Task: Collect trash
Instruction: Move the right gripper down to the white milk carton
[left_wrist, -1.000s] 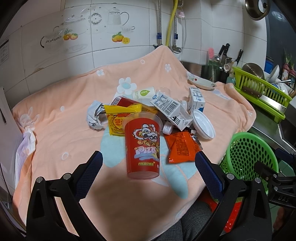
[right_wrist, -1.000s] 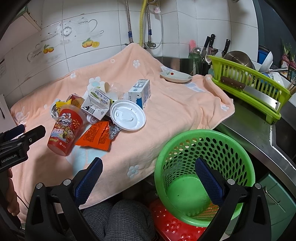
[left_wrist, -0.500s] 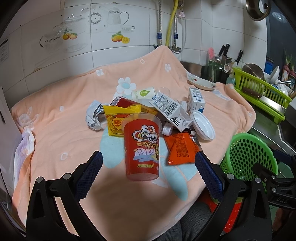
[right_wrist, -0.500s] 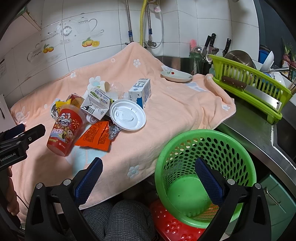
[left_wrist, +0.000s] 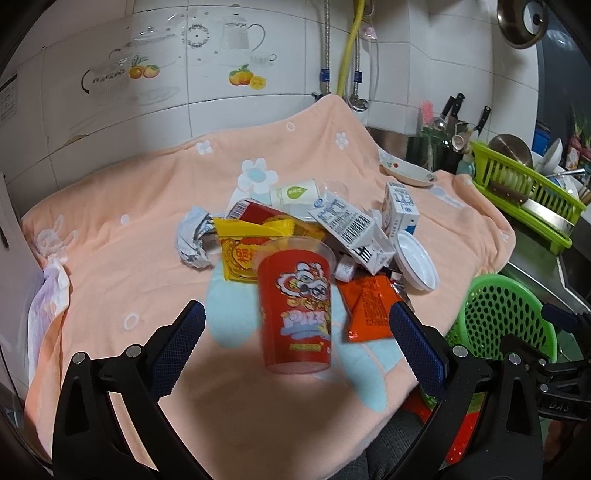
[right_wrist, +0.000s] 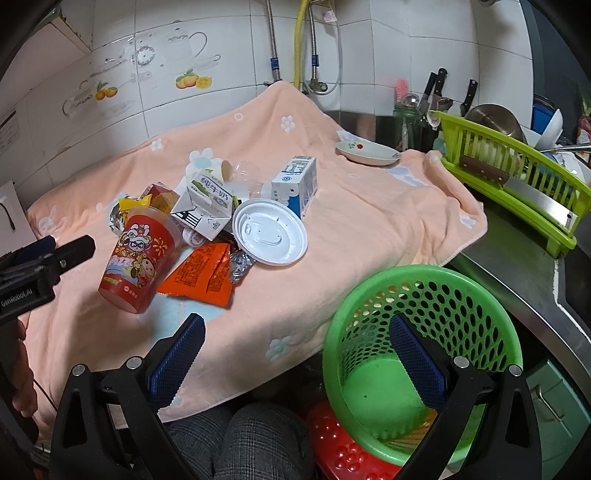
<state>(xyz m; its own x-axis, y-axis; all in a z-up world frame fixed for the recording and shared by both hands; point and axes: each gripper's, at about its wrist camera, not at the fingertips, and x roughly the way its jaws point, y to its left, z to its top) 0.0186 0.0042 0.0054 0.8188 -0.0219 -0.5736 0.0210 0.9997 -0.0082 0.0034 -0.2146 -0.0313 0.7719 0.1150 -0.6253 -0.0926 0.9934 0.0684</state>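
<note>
A red printed cup (left_wrist: 295, 306) stands on the peach cloth (left_wrist: 129, 229), just ahead of my left gripper (left_wrist: 295, 310), which is open with the cup between its fingertips' lines and untouched. Behind the cup lies a pile of trash: yellow wrapper (left_wrist: 247, 251), crumpled foil (left_wrist: 192, 240), milk carton (left_wrist: 351, 229), blue-white carton (left_wrist: 400, 208), white lid (left_wrist: 415, 260), orange wrapper (left_wrist: 365, 310). My right gripper (right_wrist: 295, 321) is open and holds nothing, hanging over the cloth's front edge beside the green basket (right_wrist: 369, 291). The basket looks nearly bare inside.
A lime dish rack (right_wrist: 517, 173) with a cleaver and dishes stands at the right on the steel counter. A small dish (right_wrist: 367, 153) rests on the cloth's far corner. Tiled wall and pipes lie behind. A red stool (right_wrist: 343, 450) and a person's knee (right_wrist: 251, 439) are below.
The red cup appears slightly lower and larger in the left wrist view; my left gripper has edged toward it. The right wrist view is almost the same.
</note>
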